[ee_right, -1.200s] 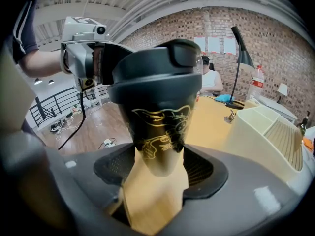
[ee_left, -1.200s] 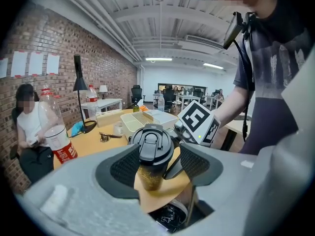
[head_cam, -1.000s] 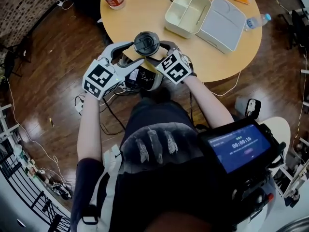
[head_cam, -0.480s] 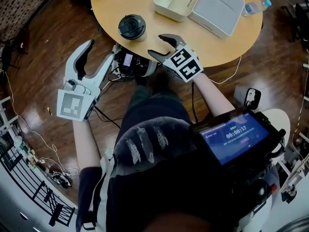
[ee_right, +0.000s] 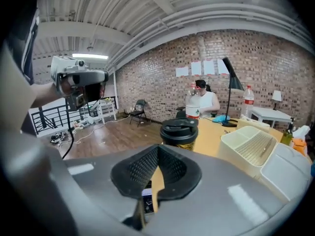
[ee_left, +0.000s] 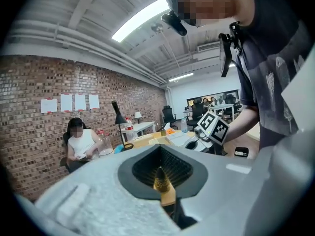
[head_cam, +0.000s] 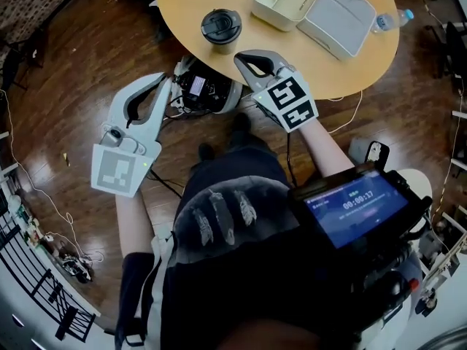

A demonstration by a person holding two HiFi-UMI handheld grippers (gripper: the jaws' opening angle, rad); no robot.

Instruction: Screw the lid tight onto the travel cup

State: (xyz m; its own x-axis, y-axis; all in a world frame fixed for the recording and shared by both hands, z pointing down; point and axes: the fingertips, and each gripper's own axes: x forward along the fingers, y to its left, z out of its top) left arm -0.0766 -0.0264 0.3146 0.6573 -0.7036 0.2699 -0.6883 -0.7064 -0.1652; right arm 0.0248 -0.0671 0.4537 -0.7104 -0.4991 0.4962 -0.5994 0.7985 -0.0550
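With the travel cup [head_cam: 222, 44] standing on the table [head_cam: 182, 6] with its lid [head_cam: 220, 23] on, the right gripper [head_cam: 242, 57] near it and the left gripper [head_cam: 163, 78] well apart from it, both with jaws just closed on nothing, the tightening looks finished, so any further twist calls for reopening around the lid.

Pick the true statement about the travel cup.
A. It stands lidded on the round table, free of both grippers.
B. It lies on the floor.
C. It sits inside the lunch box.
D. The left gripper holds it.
A: the travel cup stands lidded on the table, with the left gripper and right gripper both apart from it.
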